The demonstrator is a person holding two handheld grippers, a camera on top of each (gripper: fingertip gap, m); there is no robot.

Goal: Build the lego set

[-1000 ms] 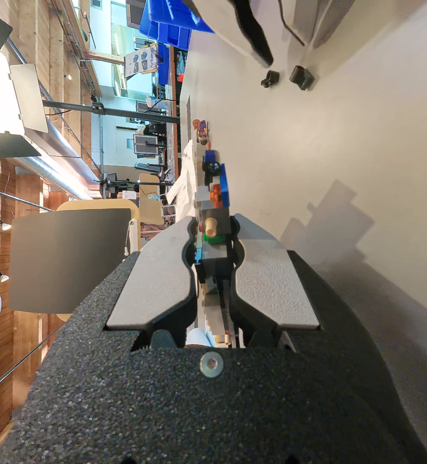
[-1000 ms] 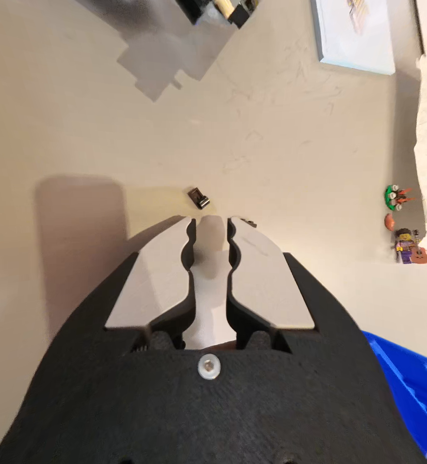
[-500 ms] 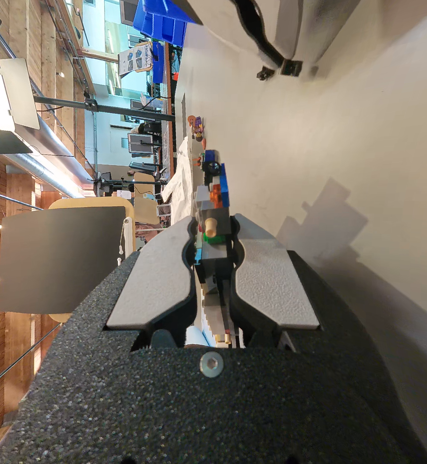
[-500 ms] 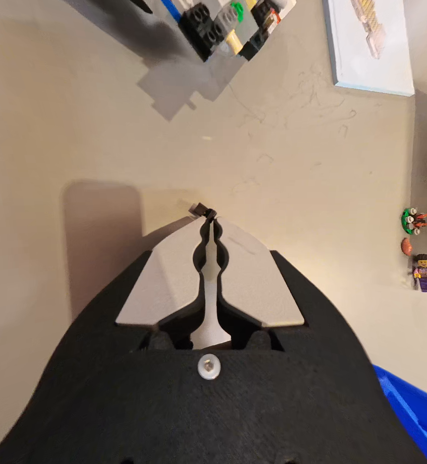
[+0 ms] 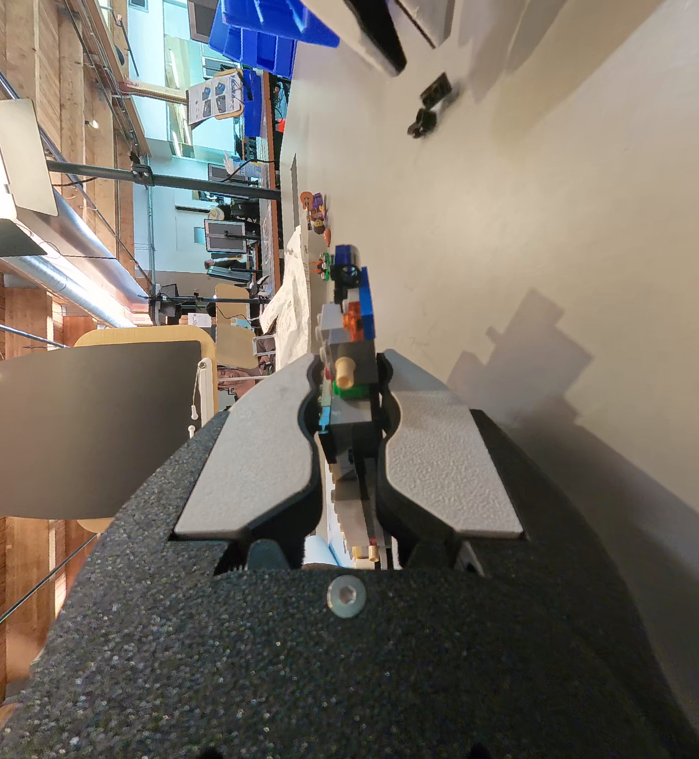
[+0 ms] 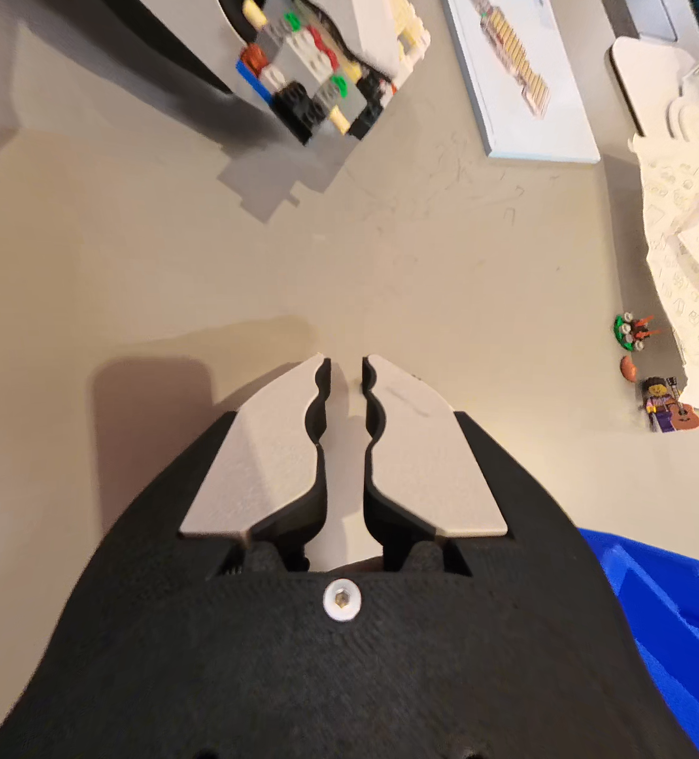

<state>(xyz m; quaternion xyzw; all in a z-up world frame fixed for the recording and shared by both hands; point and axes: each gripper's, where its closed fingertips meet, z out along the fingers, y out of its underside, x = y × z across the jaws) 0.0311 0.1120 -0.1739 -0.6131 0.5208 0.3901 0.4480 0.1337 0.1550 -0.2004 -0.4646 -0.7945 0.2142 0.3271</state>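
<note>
Beige table (image 6: 422, 267) in a workshop. Left gripper (image 5: 348, 394) clamps a brick model (image 5: 352, 369) sideways above the table, steadying it. Right gripper (image 6: 346, 369), narrowly parted and empty, hovers near two black pieces (image 5: 430, 102).

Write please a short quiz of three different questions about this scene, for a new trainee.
1. True or false: the left tongs grip a toy brick model.
2. The right tongs are: A) shut on a black piece, B) open with only the beige table showing between them, C) inside the blue bin.
3. Fill in: the minifigure with a guitar lies next to a ____ sheet of paper.

Key: 1 true; 2 B; 3 white.
</note>
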